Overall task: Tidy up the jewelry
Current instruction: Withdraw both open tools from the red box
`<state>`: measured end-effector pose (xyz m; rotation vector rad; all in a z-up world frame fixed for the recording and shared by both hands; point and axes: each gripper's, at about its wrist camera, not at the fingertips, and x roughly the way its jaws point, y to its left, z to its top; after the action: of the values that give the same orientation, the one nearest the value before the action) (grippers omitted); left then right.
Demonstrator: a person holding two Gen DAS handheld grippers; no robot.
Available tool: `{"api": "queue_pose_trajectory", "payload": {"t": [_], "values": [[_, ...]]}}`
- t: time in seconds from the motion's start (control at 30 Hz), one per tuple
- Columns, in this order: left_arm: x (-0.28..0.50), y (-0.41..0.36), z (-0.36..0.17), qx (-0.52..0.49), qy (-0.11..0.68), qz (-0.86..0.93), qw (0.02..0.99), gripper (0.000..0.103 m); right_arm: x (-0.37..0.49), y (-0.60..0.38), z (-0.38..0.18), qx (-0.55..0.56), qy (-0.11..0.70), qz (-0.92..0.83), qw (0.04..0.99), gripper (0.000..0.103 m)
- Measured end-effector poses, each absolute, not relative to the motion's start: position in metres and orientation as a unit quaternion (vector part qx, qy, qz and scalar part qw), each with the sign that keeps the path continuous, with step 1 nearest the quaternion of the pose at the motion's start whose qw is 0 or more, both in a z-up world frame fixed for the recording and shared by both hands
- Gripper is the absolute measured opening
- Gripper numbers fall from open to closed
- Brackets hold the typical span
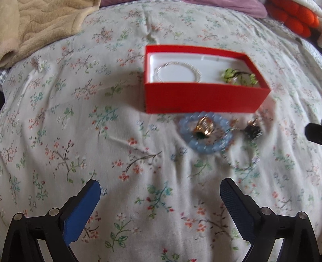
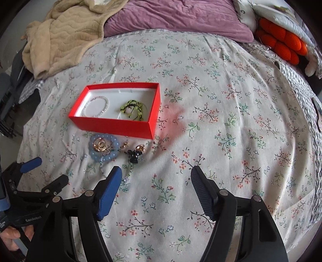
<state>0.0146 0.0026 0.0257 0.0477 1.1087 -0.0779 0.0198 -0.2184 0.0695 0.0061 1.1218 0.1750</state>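
Both claws stand with fingers spread apart and hold nothing: the left claw fills the bottom of the left wrist view, the right claw the bottom of the right wrist view, each over a flowered bedspread. Left of the right claw, at the lower left edge of the right wrist view, the left claw shows again, gripped by a hand at the bottom left corner. A red box with a white lining sits in the upper centre of the left wrist view and in the upper left of centre of the right wrist view. Inside it lie a clear beaded bracelet in the left part and a green and black bracelet in the right part, apart from each other. Just below the box on the bedspread lies a pale blue bead bracelet, with a gold ring inside its loop. Right of it lie a small gold piece, a second gold ring and a black ornament, close together. A thin beaded chain runs down from this cluster to the left finger of the right claw. Across the top of the right wrist view lie a tan blanket at upper left, a purple pillow at centre, and an orange cushion at upper right.
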Motion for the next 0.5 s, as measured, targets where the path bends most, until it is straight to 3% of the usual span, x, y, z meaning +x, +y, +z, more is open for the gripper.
{"api": "queue_pose_trajectory", "payload": {"t": [0.23, 0.37, 0.5], "values": [[0.016, 0.007, 0.005, 0.028, 0.533, -0.029, 0.845, 0.098, 0.017, -0.224, 0.051, -0.032, 0.534, 0.056, 0.843, 0.076], [0.018, -0.001, -0.004, 0.035, 0.524, -0.040, 0.850, 0.098, 0.018, -0.227, 0.037, -0.045, 0.547, 0.048, 0.834, 0.084], [0.020, -0.013, -0.011, 0.028, 0.518, -0.065, 0.853, 0.098, 0.019, -0.228, 0.018, -0.064, 0.562, 0.045, 0.823, 0.086]]}}
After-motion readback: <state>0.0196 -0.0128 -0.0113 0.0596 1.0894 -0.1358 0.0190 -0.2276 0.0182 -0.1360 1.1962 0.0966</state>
